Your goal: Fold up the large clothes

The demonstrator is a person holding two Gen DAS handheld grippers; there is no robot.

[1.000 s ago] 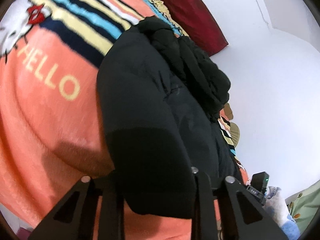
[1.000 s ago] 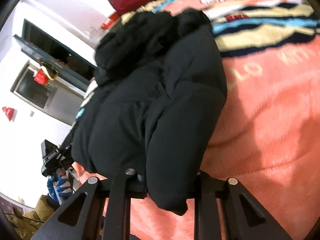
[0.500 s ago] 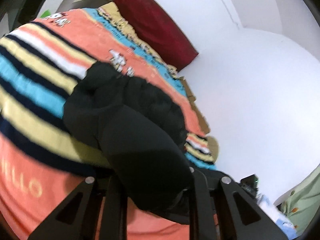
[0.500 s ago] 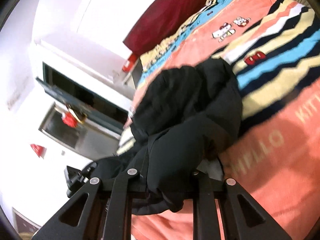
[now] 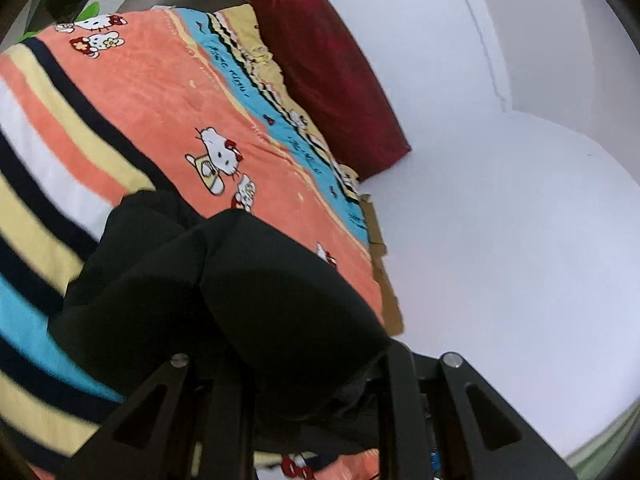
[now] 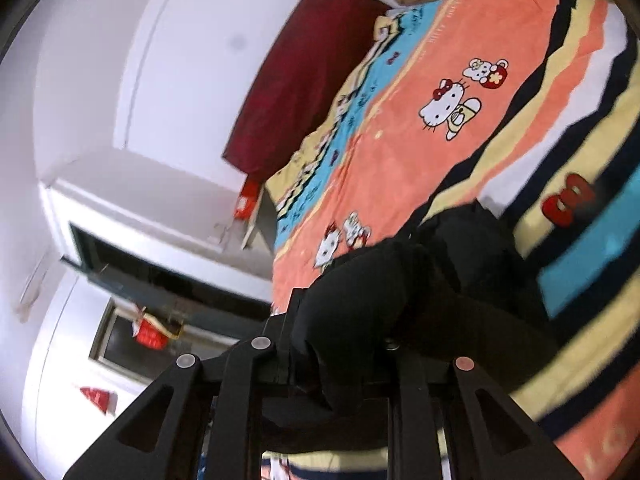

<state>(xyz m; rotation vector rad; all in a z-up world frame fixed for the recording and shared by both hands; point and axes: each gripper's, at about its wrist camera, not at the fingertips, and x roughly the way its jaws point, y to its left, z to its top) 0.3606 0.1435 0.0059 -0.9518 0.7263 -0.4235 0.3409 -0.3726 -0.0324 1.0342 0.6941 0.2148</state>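
I have the black jacket (image 5: 256,304) bunched in both claws, lifted at the near end while its far end trails on the bed's striped cartoon-cat blanket (image 5: 152,92); holding two spots at once lets me carry the hem over the body for the fold, my read; left claw (image 5: 316,392) clamped on a thick puffy wad of jacket, fabric filling the gap between fingers (image 5: 394,408); right claw (image 6: 332,376) likewise pinched on a fold of the same jacket, cloth bulging above the fingers (image 6: 236,400); jaw gap itself hidden by fabric in both views, but grip looks firm.

Beyond the jacket: dark red pillow (image 5: 332,72) at the head of the bed against the white wall (image 5: 500,220); dark window frame (image 6: 160,276) off to the side in the right view.

Versus a second ago: jacket lay spread long across the blanket, hood end far away; now both cameras are tilted up toward the pillow, jacket is compacted close to the claws, much more bare blanket visible past it; grips unchanged throughout.
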